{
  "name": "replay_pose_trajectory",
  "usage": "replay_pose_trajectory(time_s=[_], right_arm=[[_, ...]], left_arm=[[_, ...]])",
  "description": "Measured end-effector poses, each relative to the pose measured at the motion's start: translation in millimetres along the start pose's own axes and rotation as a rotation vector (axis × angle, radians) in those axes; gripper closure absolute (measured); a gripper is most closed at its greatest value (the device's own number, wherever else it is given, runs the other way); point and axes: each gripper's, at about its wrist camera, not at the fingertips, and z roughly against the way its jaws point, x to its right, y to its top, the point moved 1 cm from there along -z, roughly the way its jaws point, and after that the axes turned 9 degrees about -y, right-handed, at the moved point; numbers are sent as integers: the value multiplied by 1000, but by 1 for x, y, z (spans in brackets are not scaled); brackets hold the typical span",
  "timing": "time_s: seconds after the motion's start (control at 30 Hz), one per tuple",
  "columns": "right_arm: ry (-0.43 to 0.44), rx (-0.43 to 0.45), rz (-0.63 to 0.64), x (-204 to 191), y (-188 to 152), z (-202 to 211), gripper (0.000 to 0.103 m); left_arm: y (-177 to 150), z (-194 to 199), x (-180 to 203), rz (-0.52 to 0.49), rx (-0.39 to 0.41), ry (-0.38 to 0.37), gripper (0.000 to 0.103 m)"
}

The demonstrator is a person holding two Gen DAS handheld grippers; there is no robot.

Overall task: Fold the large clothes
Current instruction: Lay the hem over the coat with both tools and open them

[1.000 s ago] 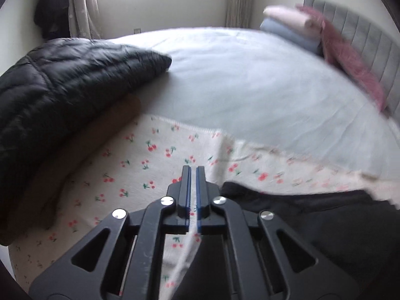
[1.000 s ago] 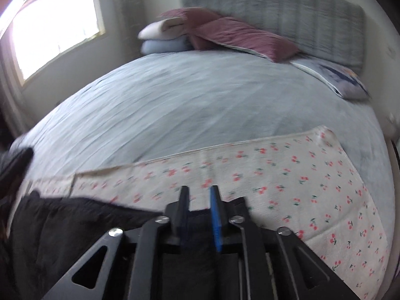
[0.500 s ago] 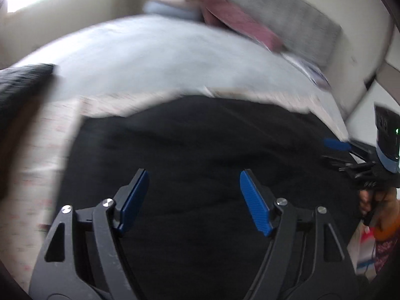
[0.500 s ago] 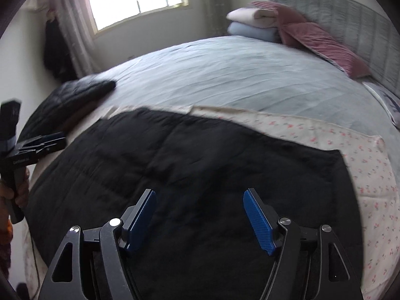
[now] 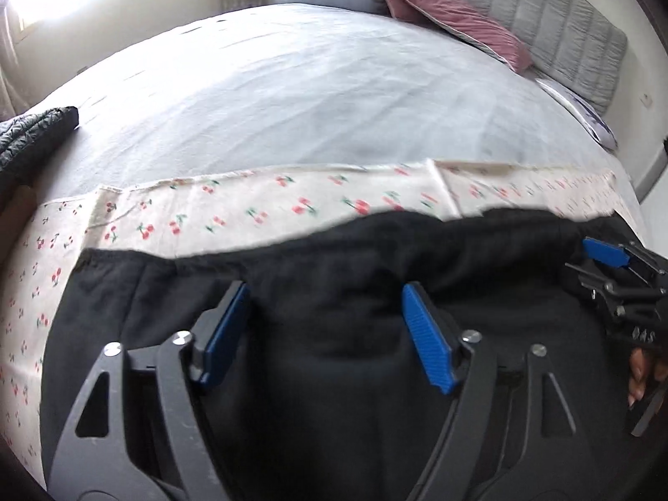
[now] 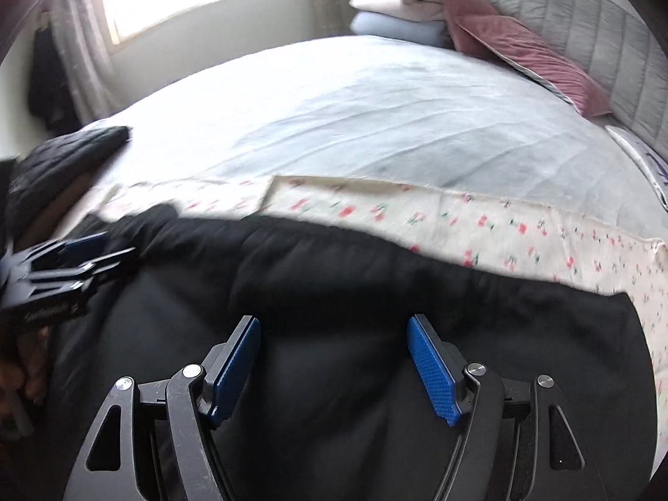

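Note:
A large black garment (image 5: pixel 522 300) (image 6: pixel 334 275) lies spread on a cherry-print cloth (image 5: pixel 250 213) (image 6: pixel 501 225) at the near side of the bed. My left gripper (image 5: pixel 326 292) hovers over its left part, its jaws opening with only the flat fabric beneath them. The pads pinch nothing. My right gripper (image 6: pixel 334 325) stands open over the right part, also holding nothing. Each gripper shows in the other's view: the right gripper (image 5: pixel 605 252) at the garment's far right edge, the left gripper (image 6: pixel 79 250) at its far left edge.
A grey bed sheet (image 5: pixel 313 96) stretches beyond the cloth. A black quilted jacket (image 5: pixel 29 133) (image 6: pixel 54 163) lies at the left edge. Pink pillows (image 5: pixel 451 12) and folded linens (image 6: pixel 396 8) rest by the grey headboard (image 6: pixel 584 12).
Both grippers were nearly shut a second ago and have since opened wide. Both hands then swung over the black garment and sank towards it, so its far edge now sits closer in view.

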Motion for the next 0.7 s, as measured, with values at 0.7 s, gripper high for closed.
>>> replay_pose_trajectory(time_s=[0.7], right_arm=[[67,44,18,-5,-76,103,27]], left_arm=[[-84,115,24,-2,110,28,18]])
